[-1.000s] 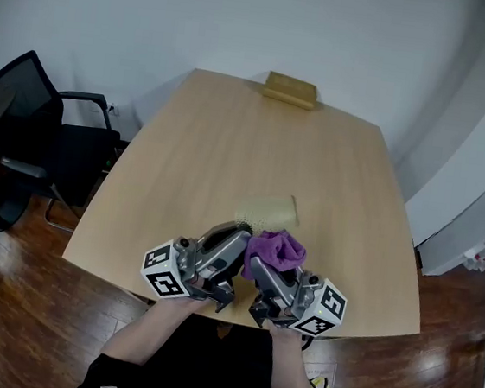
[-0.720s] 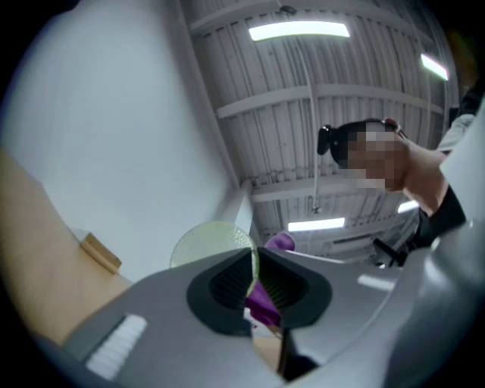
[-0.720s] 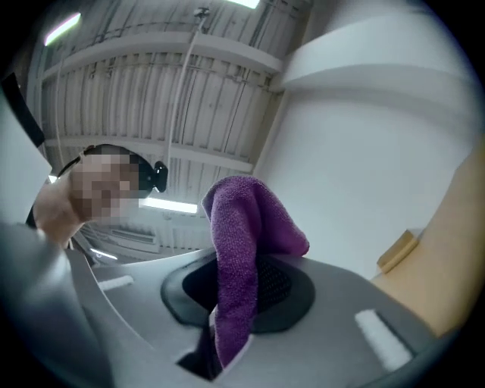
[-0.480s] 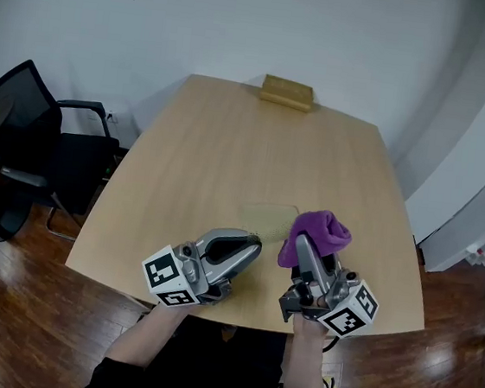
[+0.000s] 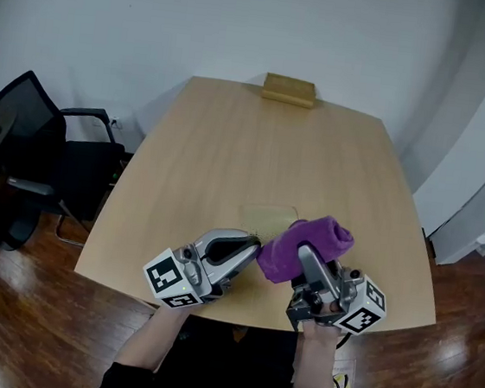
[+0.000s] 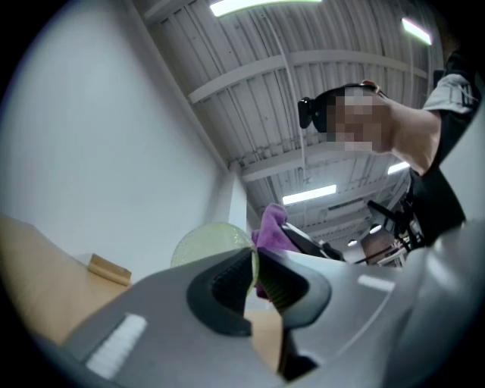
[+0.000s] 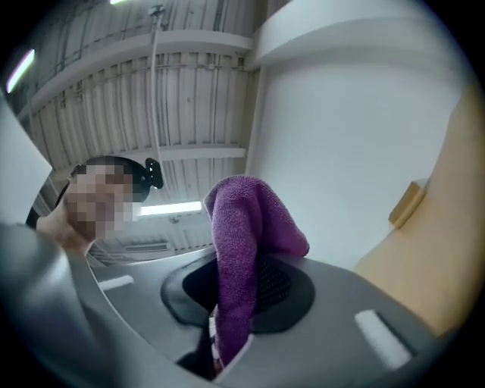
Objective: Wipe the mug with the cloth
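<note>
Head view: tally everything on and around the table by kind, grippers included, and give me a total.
mug: 1
cloth: 1
grippers, left gripper and right gripper: 2
box: 1
table: 1
chair: 1
Total: 7

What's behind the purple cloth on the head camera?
The pale mug, held by the left gripper; its far part shows, but the cloth in the right gripper covers its near right side.
</note>
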Action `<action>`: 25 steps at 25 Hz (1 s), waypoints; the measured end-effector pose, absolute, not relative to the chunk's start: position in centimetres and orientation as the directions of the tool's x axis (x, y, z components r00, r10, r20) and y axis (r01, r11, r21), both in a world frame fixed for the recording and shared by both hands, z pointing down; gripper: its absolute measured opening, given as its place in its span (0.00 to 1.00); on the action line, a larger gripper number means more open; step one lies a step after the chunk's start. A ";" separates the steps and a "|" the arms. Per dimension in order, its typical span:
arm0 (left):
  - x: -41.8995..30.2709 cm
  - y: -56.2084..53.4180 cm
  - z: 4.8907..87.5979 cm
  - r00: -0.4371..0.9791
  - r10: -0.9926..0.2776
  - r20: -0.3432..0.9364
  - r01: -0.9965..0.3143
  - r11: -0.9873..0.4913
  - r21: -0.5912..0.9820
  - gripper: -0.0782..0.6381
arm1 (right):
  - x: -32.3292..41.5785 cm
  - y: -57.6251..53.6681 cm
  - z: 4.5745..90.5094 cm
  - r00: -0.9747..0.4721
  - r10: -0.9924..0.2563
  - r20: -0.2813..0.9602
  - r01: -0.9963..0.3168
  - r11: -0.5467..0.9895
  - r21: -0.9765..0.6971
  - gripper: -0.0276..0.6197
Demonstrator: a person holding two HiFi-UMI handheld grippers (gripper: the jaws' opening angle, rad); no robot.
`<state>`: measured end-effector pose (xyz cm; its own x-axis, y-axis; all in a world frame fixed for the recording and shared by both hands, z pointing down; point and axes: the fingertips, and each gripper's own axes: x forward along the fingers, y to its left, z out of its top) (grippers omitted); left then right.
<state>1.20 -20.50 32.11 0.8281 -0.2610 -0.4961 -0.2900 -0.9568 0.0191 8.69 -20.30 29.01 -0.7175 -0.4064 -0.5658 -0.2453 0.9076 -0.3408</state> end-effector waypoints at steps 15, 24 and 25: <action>3.7 -19.5 35.5 0.925 -0.260 -0.279 -0.337 -0.899 -0.281 0.17 | 4.9 -20.5 30.1 -0.792 -0.489 -0.366 -0.363 0.859 -0.362 0.13; 2.9 -19.7 35.4 0.913 -0.302 -0.273 -0.389 -0.843 -0.370 0.17 | 13.1 -22.8 27.4 -0.627 -0.658 -0.416 -0.561 0.753 -0.344 0.13; 3.0 -19.6 35.4 0.916 -0.302 -0.264 -0.388 -0.833 -0.394 0.17 | 13.9 -23.3 27.4 -0.609 -0.680 -0.409 -0.584 0.733 -0.349 0.13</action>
<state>3.01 -19.60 35.44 0.9161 -0.3015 -0.2644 -0.3880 -0.8331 -0.3942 13.92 -23.30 27.42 -0.6087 -0.6800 -0.4086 -0.5843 0.7327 -0.3489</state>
